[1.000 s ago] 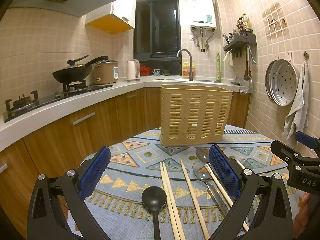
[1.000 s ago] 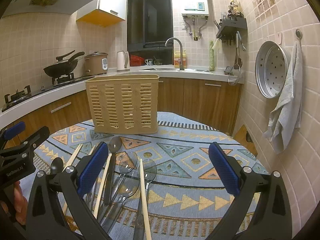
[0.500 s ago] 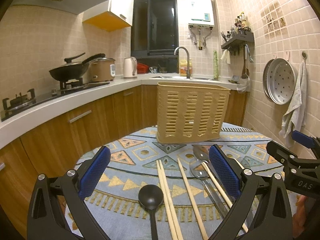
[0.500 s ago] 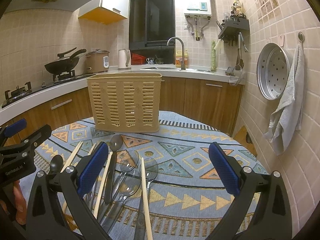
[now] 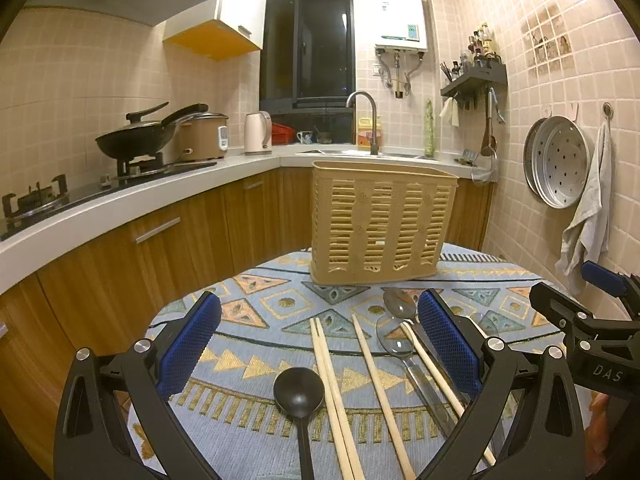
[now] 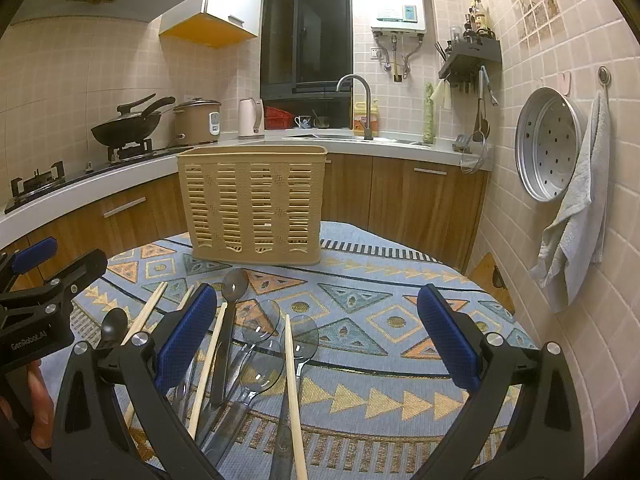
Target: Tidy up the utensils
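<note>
A tan slotted utensil basket (image 5: 382,224) stands upright at the far side of the patterned tablecloth (image 5: 256,312); it also shows in the right wrist view (image 6: 252,204). In front of it lie wooden chopsticks (image 5: 332,384), a black spoon (image 5: 298,394) and clear plastic spoons (image 6: 260,320). My left gripper (image 5: 320,348) is open and empty above the black spoon and chopsticks. My right gripper (image 6: 316,332) is open and empty above the clear spoons and a chopstick (image 6: 294,384).
Wooden cabinets and a white counter (image 5: 120,200) curve around behind the table, with a wok (image 5: 136,140), rice cooker and kettle. A steamer tray (image 6: 548,144) and towel (image 6: 576,216) hang on the right wall. The right gripper's body (image 5: 592,344) sits at the left view's right edge.
Both grippers have lowered and drawn slightly back from the basket; utensils have not moved. Both stay open.
</note>
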Available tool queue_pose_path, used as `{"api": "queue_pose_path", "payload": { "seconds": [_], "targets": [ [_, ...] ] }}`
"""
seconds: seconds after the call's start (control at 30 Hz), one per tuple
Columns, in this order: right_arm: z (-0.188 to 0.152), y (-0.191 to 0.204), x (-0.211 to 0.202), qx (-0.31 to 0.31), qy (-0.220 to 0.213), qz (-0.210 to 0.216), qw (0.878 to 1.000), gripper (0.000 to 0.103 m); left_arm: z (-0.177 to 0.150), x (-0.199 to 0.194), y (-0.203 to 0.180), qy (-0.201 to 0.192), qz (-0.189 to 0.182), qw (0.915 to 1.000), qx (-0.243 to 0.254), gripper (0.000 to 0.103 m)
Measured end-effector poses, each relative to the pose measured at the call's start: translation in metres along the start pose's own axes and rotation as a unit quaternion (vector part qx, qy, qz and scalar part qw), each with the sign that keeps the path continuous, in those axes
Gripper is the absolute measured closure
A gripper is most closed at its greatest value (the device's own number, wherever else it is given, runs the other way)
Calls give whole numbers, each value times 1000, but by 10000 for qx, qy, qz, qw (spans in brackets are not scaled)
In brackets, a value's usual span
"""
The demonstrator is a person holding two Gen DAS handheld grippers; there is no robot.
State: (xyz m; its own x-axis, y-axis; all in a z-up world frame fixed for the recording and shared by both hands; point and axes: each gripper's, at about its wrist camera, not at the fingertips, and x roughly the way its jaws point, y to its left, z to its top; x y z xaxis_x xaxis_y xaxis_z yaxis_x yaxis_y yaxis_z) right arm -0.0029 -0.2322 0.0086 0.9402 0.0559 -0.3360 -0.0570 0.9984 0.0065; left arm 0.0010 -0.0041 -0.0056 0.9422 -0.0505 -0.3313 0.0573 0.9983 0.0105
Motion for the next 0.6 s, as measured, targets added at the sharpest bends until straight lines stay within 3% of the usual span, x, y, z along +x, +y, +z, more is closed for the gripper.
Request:
{"api": "queue_pose_path", "payload": {
  "seconds": [0.6],
  "targets": [
    [0, 1, 1, -46, 26, -9, 10000, 7, 0, 1, -1, -7, 1, 10000, -4, 7]
  ]
}}
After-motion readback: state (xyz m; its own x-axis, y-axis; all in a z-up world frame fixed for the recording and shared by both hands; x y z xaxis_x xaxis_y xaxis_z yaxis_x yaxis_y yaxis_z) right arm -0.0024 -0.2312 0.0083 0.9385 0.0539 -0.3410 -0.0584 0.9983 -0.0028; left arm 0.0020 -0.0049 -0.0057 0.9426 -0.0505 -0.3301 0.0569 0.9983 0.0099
